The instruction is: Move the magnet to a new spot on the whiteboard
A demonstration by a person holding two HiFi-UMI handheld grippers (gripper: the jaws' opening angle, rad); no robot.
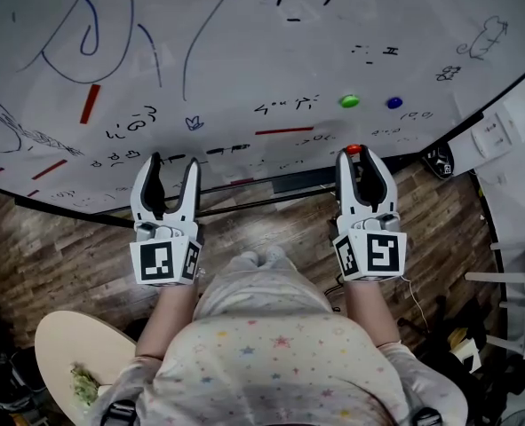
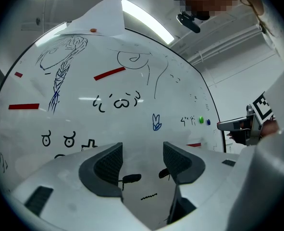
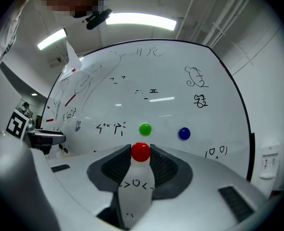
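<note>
- The red magnet point(image 3: 141, 151) is clamped only at the tips of the right gripper point(image 3: 141, 154), near the whiteboard's point(image 1: 244, 51) lower edge; it may be squeezed out.
- The left gripper point(image 2: 142, 160) is held apart, empty.

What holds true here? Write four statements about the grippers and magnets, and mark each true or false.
1. The right gripper is shut on the red magnet. True.
2. The left gripper holds the green magnet. False: its jaws stand apart with nothing between them, and the green magnet sits on the whiteboard.
3. In the right gripper view, the green magnet sits left of the blue magnet. True.
4. The whiteboard is blank. False: it carries marker doodles and red strips.
</note>
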